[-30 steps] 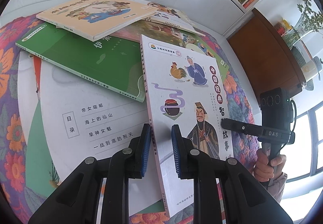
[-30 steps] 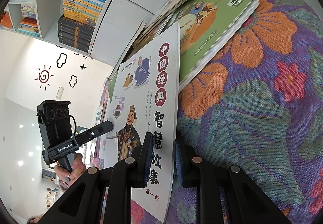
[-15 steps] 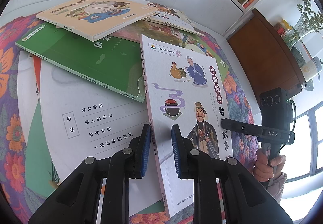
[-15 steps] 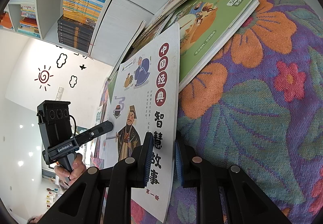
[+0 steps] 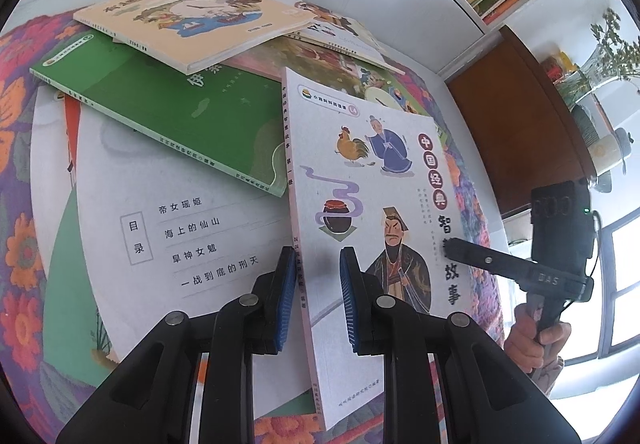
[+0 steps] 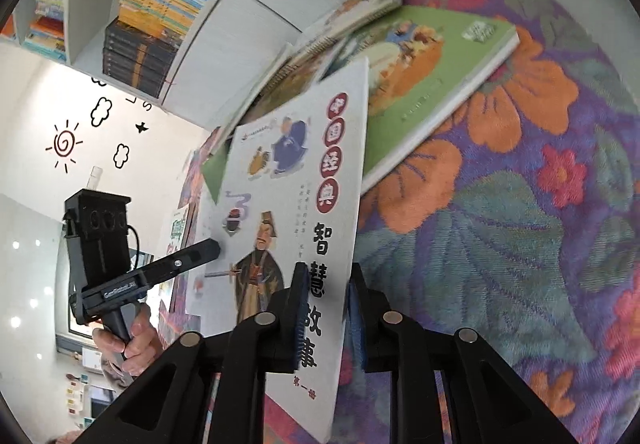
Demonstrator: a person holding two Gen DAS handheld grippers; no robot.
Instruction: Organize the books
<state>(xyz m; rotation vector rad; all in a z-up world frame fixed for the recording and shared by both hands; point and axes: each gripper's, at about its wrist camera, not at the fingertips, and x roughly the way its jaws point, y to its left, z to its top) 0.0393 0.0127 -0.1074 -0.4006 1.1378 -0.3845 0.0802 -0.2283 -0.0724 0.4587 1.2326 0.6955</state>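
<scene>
Here the green book and cream book crowd the floral cloth; the white storybook, tilted up, has its spine between the left gripper's spread jaws, its far edge between the right gripper's jaws, also slightly apart

From my right wrist view, bare floral cloth at 3 o'clock gives passing room. White storybook fills 12; green book and cabinet door block 1 o'clock.
</scene>
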